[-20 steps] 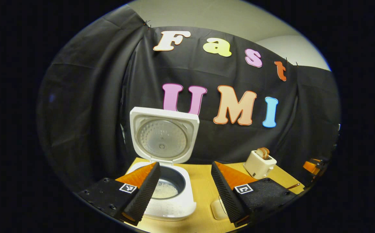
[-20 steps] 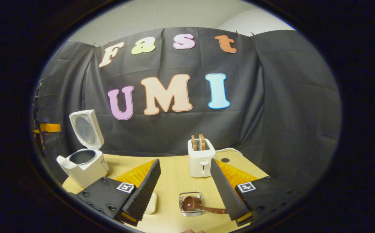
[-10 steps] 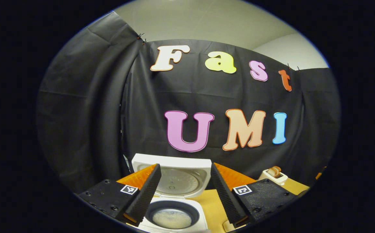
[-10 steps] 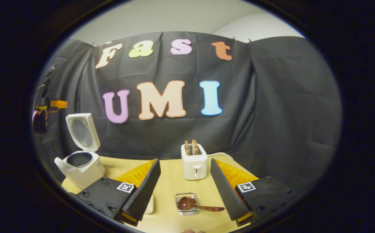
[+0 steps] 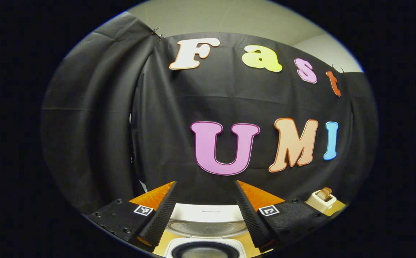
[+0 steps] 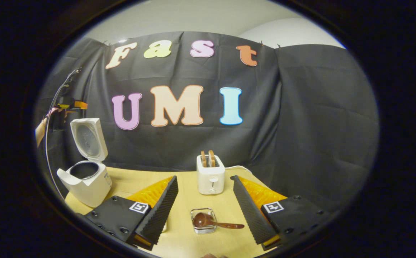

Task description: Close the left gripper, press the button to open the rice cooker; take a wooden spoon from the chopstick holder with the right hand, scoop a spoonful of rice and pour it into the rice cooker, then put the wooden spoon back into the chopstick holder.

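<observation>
The white rice cooker (image 6: 86, 181) stands at the table's left with its lid (image 6: 86, 138) raised upright. In the left gripper view the lid's top edge (image 5: 206, 214) and the dark pot rim (image 5: 204, 251) lie low between my fingers. My left gripper (image 5: 205, 183) is open with nothing in it, held high above the cooker, and appears far off as the left gripper (image 6: 68, 105) in a hand (image 6: 41, 130). A brown wooden spoon (image 6: 215, 224) rests with its bowl in a small clear dish (image 6: 203, 229). My right gripper (image 6: 204, 178) is open, fingers either side of the spoon, apart from it.
A white toaster (image 6: 210, 173) with two slices of bread stands at the back of the wooden table (image 6: 136, 181), beyond the dish; it also shows as the toaster (image 5: 321, 199) at the right. A pale object (image 6: 165, 226) peeks out behind my right gripper's left finger.
My left gripper has risen and moved in over the cooker, so the lid dropped low in its view. My right gripper has drawn back slightly from the spoon and dish.
</observation>
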